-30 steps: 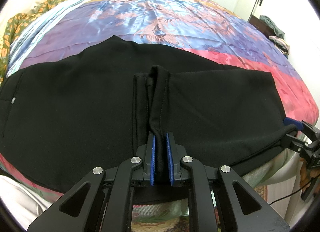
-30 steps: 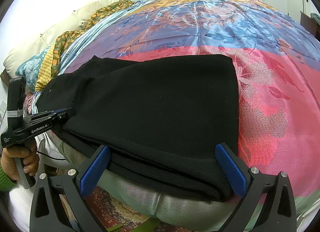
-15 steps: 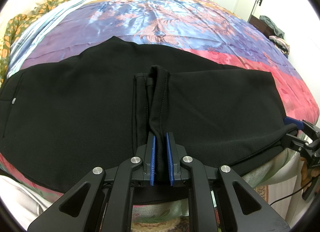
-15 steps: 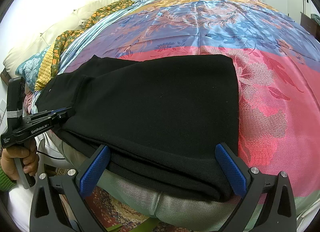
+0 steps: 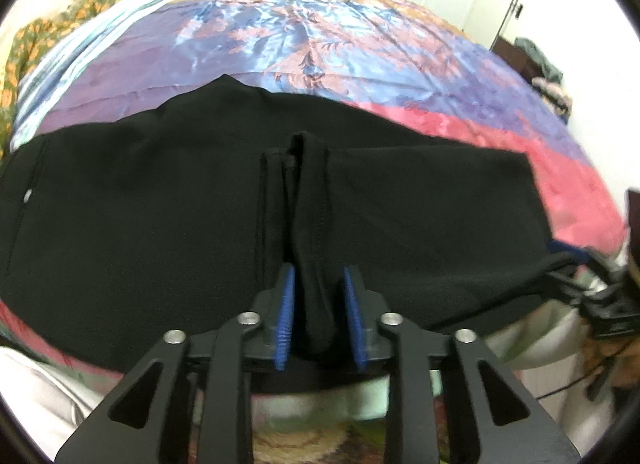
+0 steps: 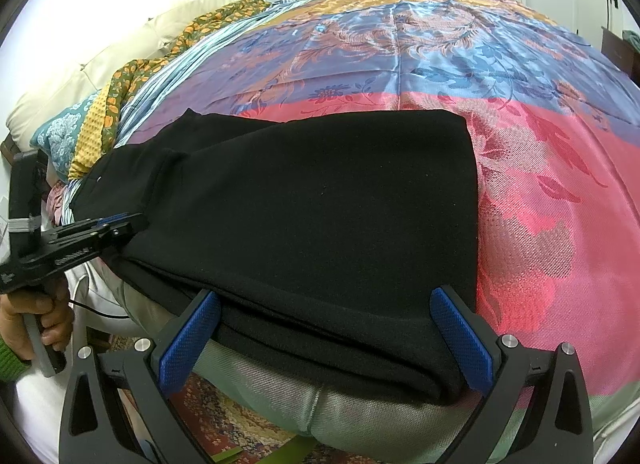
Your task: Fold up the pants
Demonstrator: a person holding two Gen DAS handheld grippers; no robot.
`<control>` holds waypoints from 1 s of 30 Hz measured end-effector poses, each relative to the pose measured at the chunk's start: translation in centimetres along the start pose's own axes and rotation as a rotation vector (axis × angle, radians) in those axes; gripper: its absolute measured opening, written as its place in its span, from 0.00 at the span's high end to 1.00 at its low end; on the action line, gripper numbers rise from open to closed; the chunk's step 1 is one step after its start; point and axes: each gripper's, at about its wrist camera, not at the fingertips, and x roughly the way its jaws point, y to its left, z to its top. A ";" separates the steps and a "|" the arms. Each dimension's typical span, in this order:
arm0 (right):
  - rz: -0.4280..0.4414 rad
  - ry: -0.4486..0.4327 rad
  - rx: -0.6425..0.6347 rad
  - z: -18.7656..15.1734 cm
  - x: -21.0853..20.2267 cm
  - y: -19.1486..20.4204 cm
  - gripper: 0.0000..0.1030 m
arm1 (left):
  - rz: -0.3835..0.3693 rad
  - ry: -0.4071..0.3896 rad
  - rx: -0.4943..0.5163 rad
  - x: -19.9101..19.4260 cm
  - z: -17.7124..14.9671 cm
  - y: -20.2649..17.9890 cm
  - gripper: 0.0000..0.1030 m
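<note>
Black pants (image 5: 160, 223) lie folded across the near edge of a bed, one end doubled over into a thick stack (image 6: 320, 223). A raised ridge of the cloth (image 5: 316, 223) runs up from my left gripper (image 5: 318, 276). Its jaws are opening and the blue pads stand a little off the ridge between them. The same gripper shows from the side (image 6: 120, 223) at the stack's left end, with a hand on its grip. My right gripper (image 6: 324, 296) stands wide open astride the stack's near edge, and shows at the pants' right corner (image 5: 568, 260).
A satin bedspread (image 6: 400, 43) in blue, purple and pink covers the bed beyond the pants. Pillows and a floral cloth (image 6: 132, 75) lie along the left side. A patterned rug (image 6: 224, 424) lies below the bed edge. A door and dark furniture (image 5: 520, 51) stand at far right.
My left gripper's blue pads, pinched tight on the cloth ridge before, have spread apart from it. The right gripper and the pants have stayed where they were.
</note>
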 end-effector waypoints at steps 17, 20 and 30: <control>-0.009 -0.001 -0.003 0.0 0.0 -0.1 0.00 | -0.126 -0.357 -1.212 -9.2 -5.9 32.6 0.38; -0.011 -0.001 -0.004 0.1 0.1 -0.1 0.00 | -0.127 -0.320 -1.171 -7.8 -5.3 32.6 0.38; -0.012 -0.002 -0.005 0.1 0.1 0.0 0.00 | -0.072 -0.241 -1.138 -4.1 -3.7 32.6 0.43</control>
